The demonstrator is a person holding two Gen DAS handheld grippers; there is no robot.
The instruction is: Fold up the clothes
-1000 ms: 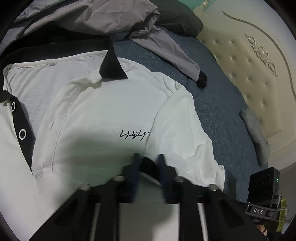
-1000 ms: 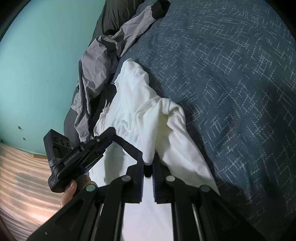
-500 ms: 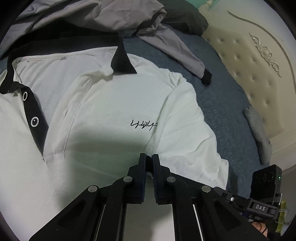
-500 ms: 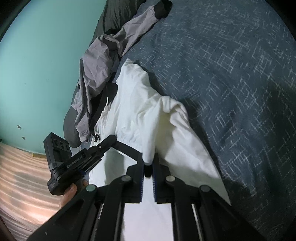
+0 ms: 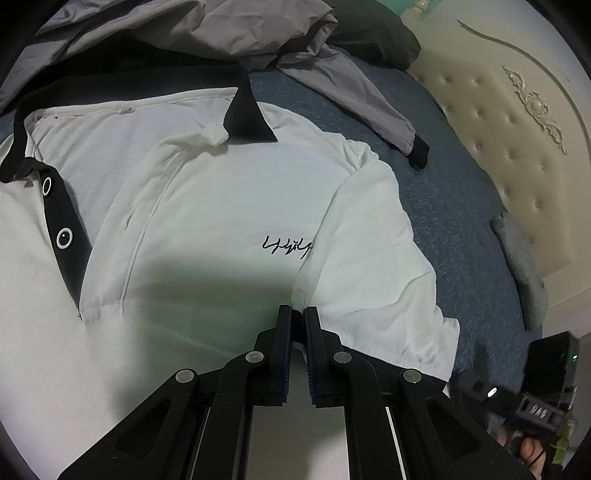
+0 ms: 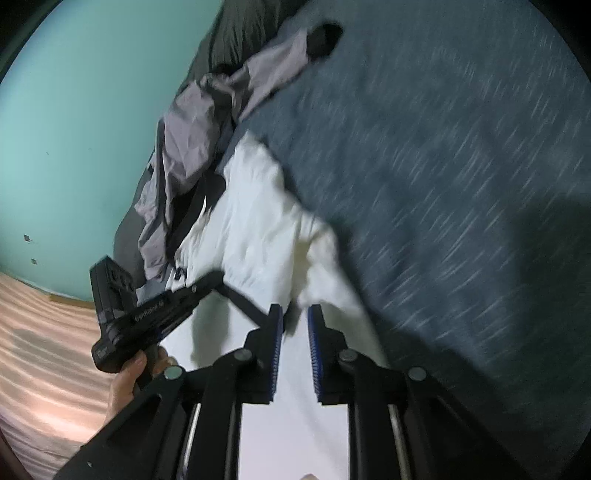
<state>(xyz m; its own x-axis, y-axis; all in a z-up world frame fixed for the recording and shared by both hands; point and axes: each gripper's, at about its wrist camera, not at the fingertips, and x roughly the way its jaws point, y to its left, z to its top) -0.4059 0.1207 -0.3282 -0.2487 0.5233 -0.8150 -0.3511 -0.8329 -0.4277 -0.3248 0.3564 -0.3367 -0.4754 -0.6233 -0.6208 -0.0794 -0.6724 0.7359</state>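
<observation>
Two views differ. Left wrist view shows the white shirt (image 5: 229,206) flat on the blue bedspread (image 5: 454,206), collar (image 5: 243,110) and script mark visible, grey jacket (image 5: 258,33) beyond, headboard (image 5: 517,122) at right. Left gripper (image 5: 298,314) is clamped on shirt fabric under the sleeve seam. Right wrist view, blurred, shows the shirt's (image 6: 258,221) bunched side edge, a teal wall (image 6: 81,122), and a hand (image 6: 129,376) holding the left gripper. Right gripper (image 6: 295,314) has jaws apart, fabric just ahead between the tips.
</observation>
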